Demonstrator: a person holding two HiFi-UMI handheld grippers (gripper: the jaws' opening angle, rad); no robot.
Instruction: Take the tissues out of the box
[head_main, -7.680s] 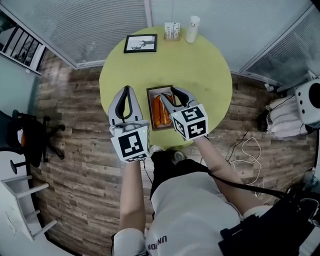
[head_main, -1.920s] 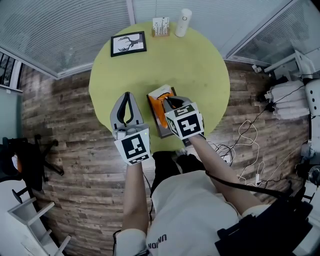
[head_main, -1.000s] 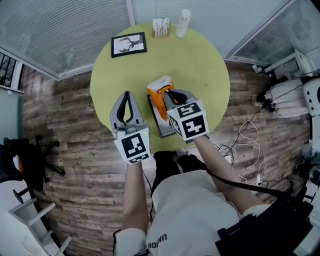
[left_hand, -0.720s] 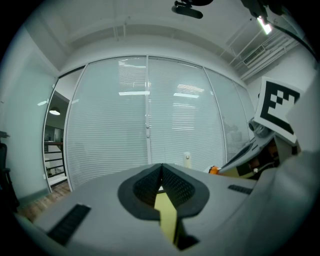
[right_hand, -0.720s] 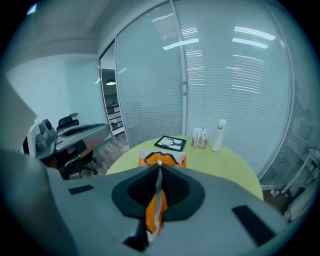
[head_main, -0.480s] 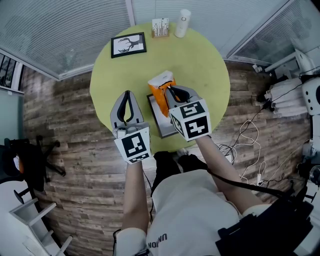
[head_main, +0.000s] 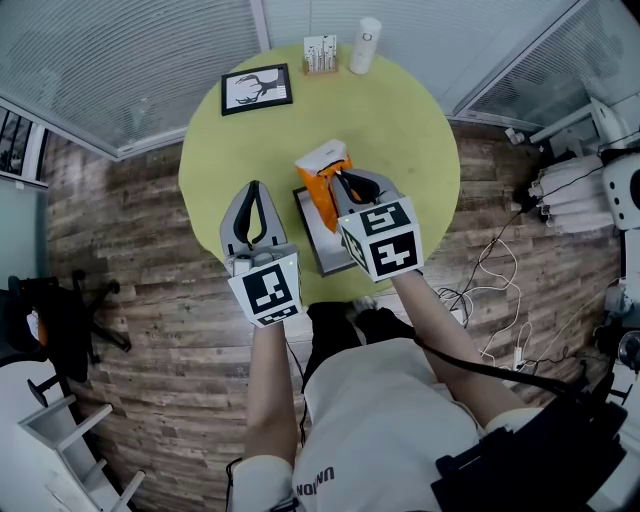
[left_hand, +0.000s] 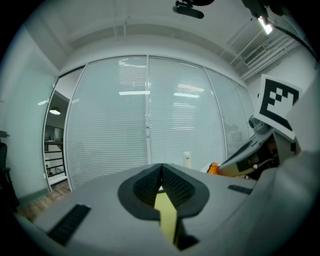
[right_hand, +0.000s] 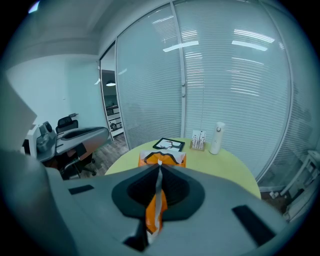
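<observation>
1. Holds the tissue pack (head_main: 320, 165) in the right gripper (head_main: 340, 182), jaws pinched together on a thin fold of the orange-and-white wrapper, seen edge-on in the right gripper view
2. Has the pack raised and tilted over the far end of the box (head_main: 316, 245), so apparently out already; cannot tell whether its lower edge touches the box's rim
3. Cannot tell either whether more tissues lie inside, since the right gripper covers much of the box
4. Holds the left gripper (head_main: 253, 190) level just left of the box, jaws closed on nothing, with only the yellow-green table (head_main: 400, 130) showing through the slit below the tips
5. Judged light and soft: a film-wrapped pack likely to sag and swing from a pinched edge rather than stay flat
6. Judged slick as well: liable to slide out of a shallow pinch, or to stretch and tear at the seam if jerked
7. Best taken deep on the sealed end seam or across the pack's body, not by a loose corner of film
8. Next calls for carrying it sideways clear of the box and lowering it onto bare table beside the box
9. Should stop well short of the picture frame (head_main: 258, 88), the card holder (head_main: 320, 53) and the white bottle (head_main: 367, 45), all well beyond the box's far end
10. Worth opening the jaws only once the pack rests flat, to avoid it dropping back into the box
</observation>
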